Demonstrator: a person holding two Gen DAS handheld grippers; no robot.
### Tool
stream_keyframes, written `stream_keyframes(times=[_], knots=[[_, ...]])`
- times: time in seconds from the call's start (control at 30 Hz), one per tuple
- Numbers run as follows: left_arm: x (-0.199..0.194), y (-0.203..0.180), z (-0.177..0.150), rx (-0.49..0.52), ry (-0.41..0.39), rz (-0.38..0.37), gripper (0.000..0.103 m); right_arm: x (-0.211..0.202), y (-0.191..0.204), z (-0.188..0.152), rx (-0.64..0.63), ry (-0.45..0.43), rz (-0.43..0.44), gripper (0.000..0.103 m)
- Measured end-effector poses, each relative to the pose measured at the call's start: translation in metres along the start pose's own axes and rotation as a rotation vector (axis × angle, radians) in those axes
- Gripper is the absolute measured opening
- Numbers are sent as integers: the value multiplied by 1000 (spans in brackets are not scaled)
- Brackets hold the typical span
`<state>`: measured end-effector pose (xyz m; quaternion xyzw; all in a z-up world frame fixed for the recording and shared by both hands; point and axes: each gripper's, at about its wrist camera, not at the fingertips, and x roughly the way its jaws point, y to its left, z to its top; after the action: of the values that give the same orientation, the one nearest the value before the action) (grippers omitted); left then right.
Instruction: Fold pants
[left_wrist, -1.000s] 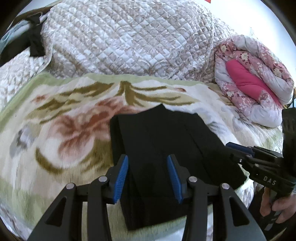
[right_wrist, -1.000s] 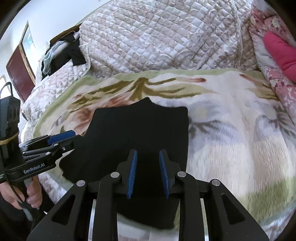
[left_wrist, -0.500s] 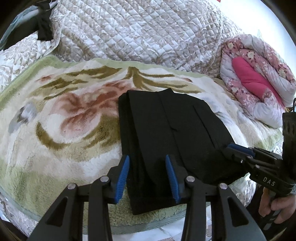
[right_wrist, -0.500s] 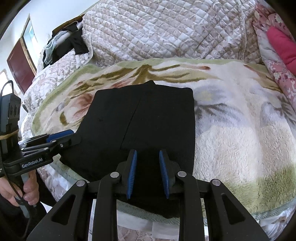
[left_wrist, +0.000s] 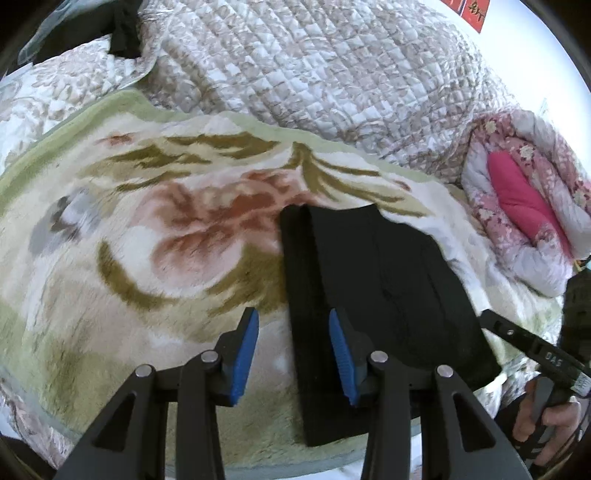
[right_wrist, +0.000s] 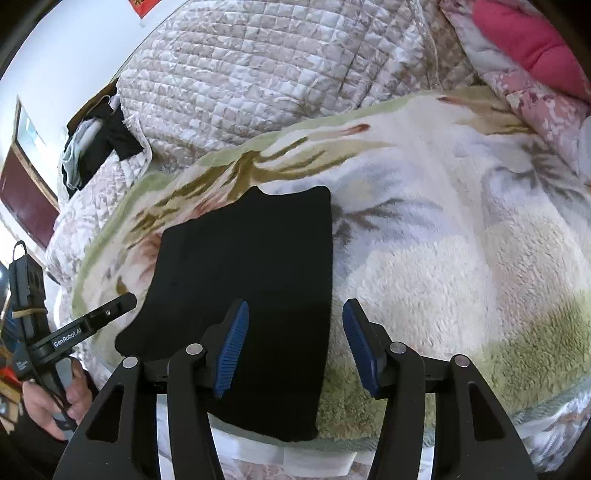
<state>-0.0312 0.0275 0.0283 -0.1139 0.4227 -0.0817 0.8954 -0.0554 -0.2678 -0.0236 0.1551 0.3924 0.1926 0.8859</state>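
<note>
The black pants (left_wrist: 388, 295) lie folded into a flat oblong on a floral fleece blanket (left_wrist: 155, 258), near the bed's front edge. My left gripper (left_wrist: 293, 356) hovers open over their left edge, which runs between the blue pads. In the right wrist view the pants (right_wrist: 251, 266) reach from centre to the front edge. My right gripper (right_wrist: 295, 347) has its jaws opening, and the pants' right edge lies between the pads without being pressed. Each gripper shows in the other's view: the right gripper (left_wrist: 491, 319) at the pants' right corner, the left gripper (right_wrist: 125, 301) at their left.
A quilted beige coverlet (left_wrist: 314, 74) is heaped behind the blanket. A rolled pink floral duvet (left_wrist: 524, 206) lies at the right. Dark clothes (right_wrist: 96, 147) sit at the back left by a dark red door (right_wrist: 26, 192). A hand (left_wrist: 546, 421) grips the right handle.
The right jaws have spread much wider and now straddle the pants' right edge. The left gripper slid left, from over the pants' middle to their left edge. Both views have rolled.
</note>
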Motion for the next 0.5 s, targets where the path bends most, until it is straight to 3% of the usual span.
stream_keyframes(times=[0.17, 0.27, 0.5], knots=[[14, -15, 17, 50, 53, -66, 49, 16, 0, 22, 4, 45, 54, 54], [25, -16, 19, 61, 68, -48, 49, 25, -6, 26, 27, 56, 59, 54], [33, 0, 7, -44, 112, -140, 54, 31, -22, 12, 118, 76, 113, 54]])
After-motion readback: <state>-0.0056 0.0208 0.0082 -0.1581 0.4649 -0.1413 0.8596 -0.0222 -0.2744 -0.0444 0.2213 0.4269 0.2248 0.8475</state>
